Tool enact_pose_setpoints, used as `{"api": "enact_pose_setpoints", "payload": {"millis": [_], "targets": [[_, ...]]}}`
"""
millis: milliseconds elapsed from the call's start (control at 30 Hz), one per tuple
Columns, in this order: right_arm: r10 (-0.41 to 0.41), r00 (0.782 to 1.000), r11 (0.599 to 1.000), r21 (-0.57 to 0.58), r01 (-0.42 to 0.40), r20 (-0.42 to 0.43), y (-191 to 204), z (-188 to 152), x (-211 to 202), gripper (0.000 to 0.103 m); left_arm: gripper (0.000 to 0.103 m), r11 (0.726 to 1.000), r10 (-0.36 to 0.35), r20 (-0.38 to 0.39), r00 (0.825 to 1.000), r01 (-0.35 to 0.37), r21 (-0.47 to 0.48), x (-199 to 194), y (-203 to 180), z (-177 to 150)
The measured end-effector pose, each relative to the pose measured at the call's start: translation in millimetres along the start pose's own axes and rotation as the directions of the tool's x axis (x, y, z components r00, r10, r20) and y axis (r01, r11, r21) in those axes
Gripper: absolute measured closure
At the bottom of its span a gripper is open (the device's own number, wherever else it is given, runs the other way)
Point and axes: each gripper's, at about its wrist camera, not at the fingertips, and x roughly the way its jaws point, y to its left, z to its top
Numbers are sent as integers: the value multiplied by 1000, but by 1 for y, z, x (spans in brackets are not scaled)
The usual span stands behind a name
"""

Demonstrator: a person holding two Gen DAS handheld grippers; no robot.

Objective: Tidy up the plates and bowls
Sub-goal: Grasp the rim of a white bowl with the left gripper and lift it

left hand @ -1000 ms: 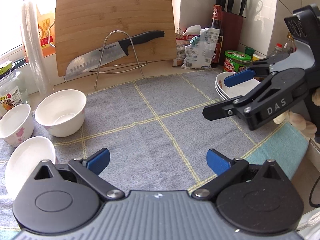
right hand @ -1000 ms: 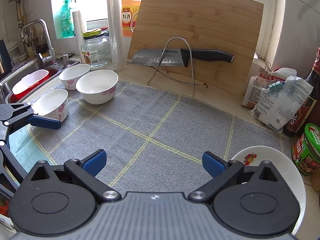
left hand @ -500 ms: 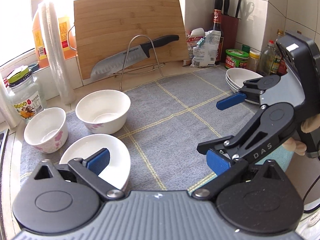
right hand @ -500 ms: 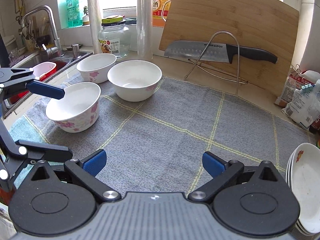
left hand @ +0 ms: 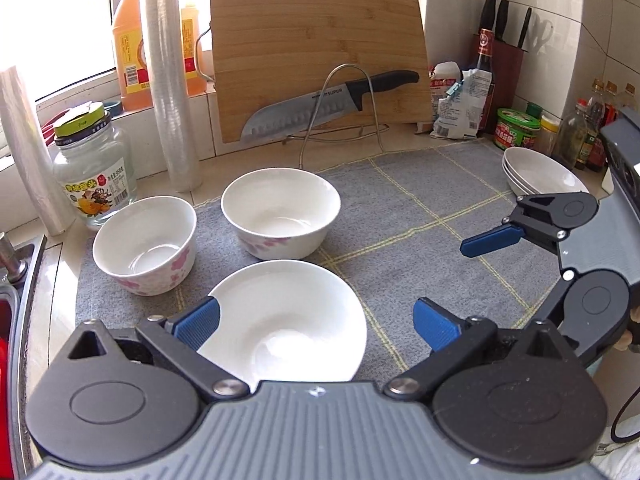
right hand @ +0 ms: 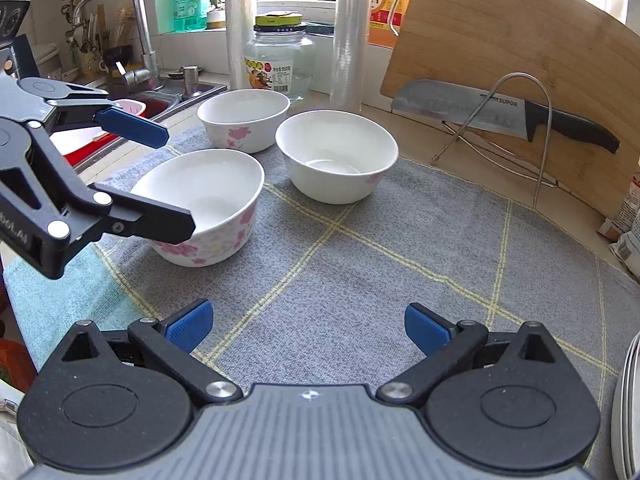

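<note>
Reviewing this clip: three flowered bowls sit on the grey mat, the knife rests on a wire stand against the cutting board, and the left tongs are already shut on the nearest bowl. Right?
Not quite. The left tongs are open, their blue pads either side of the nearest bowl's rim, not clamped, as the left wrist view shows. The three bowls on the grey mat and the knife on its wire stand against the cutting board are right.

grey mat (left hand: 420, 216) on counter (left hand: 404, 136) carries three bowls (left hand: 280, 212).

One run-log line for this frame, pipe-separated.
phase: approach | left gripper: open, over near white floral bowl | right gripper: open, above grey checked mat | stacked white plates: untouched
</note>
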Motion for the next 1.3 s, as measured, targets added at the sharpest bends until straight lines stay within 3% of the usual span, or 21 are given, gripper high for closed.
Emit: {"api": "enact_pose_setpoints", "payload": {"millis": [233,533,700,967,1300], "targets": [[50,999,993,-108,-48,19,28,14,14,0,1,998,28,-40,999,-31,-55,15,35,-2],[96,995,978,-187,-91,18,54,27,39,0,12,980,-31,-118,993,7,-197,43,71,-13],[96,995,974,-210,-91,17,60,30,45,2,20,980,-56,-129,990,30,-197,46,70,-14],[103,994,968,-232,-94,28,63,33,45,14,33,980,-86,-129,988,61,-187,48,66,-11],[104,994,965,-246,-93,32,68,33,42,20,37,982,-111,-130,985,88,-169,48,60,-8]]}}
